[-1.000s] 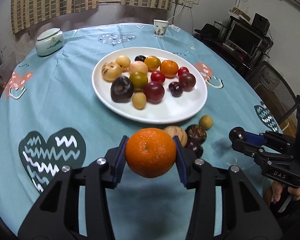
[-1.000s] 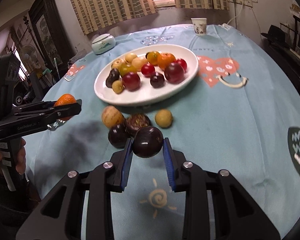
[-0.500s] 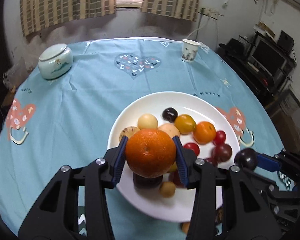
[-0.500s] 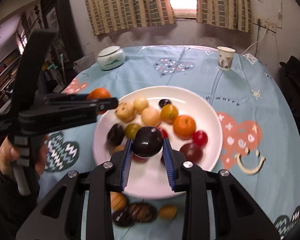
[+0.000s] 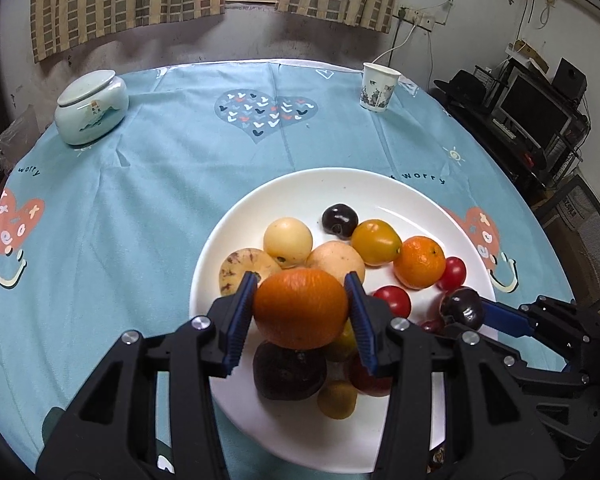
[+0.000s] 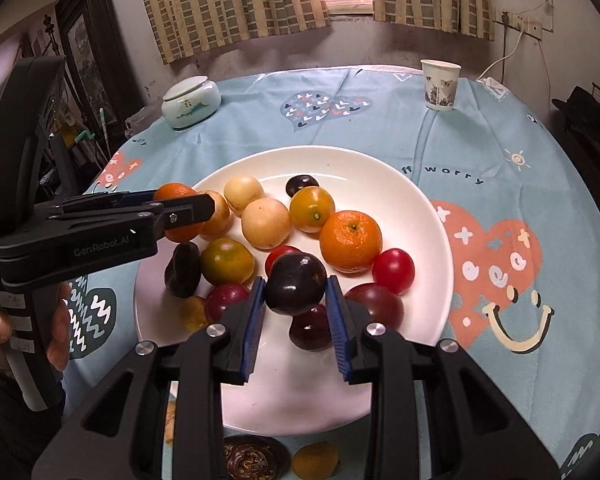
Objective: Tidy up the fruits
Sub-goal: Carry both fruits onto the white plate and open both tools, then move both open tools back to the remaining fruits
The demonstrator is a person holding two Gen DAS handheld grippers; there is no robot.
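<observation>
Both carried fruits have travelled from the tabletop's near edge to positions over the white plate point(image 5: 236, 232) in the last second. The orange point(image 5: 300, 308) is clamped between the pads of the left tool point(image 5: 300, 316), suspended above the near-left part of the fruit pile, directly over a dark fruit point(image 5: 288, 372). The dark plum point(image 6: 296, 284) is gripped by the right tool point(image 6: 296, 300) and hangs over the plate's near-centre, above red fruits point(image 6: 310, 330). The governing relation is vertical: each fruit sits straight above occupied plate area, so lowering would likely land it on other fruit. Bare plate lies nearer the holder, below the right tool. A few loose fruits point(image 6: 314, 460) remain on the tabletop point(image 6: 500, 160) just off the near rim.
</observation>
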